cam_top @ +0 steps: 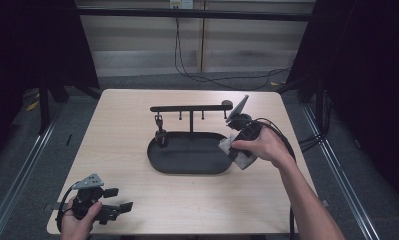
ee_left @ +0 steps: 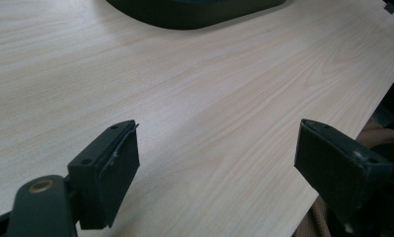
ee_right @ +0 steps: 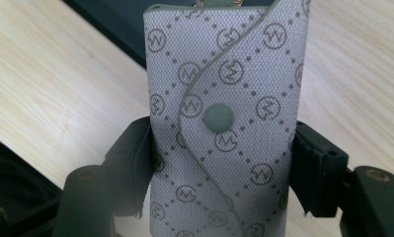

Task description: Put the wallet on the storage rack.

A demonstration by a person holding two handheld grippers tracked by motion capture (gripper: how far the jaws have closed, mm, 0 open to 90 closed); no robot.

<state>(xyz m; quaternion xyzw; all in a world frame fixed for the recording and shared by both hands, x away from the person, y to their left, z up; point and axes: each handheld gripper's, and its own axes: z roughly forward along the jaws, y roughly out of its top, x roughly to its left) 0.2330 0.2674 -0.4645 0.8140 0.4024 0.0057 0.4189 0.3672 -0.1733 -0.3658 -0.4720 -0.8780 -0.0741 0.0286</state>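
Observation:
A grey key pouch (ee_right: 224, 74) with a monogram pattern and a round snap stands upright between the jaws of my right gripper (ee_right: 221, 148), which is shut on its sides. In the high view the right gripper (cam_top: 230, 146) holds the pouch (cam_top: 224, 145) at the right end of a black oval tray (cam_top: 187, 165). A black rack (cam_top: 189, 108) with small hooks rises from the tray's far side, and a small dark item (cam_top: 160, 134) hangs from its left hook. My left gripper (cam_top: 121, 198) rests near the table's front left corner, open (ee_left: 219, 148) over bare wood.
The light wooden table (cam_top: 127, 150) has bare room to the left of the tray and in front of it. The tray's edge (ee_left: 194, 12) lies ahead of the left gripper. Cables (cam_top: 207, 77) run over the floor behind the table. A person's leg (ee_left: 328, 217) sits below the table edge.

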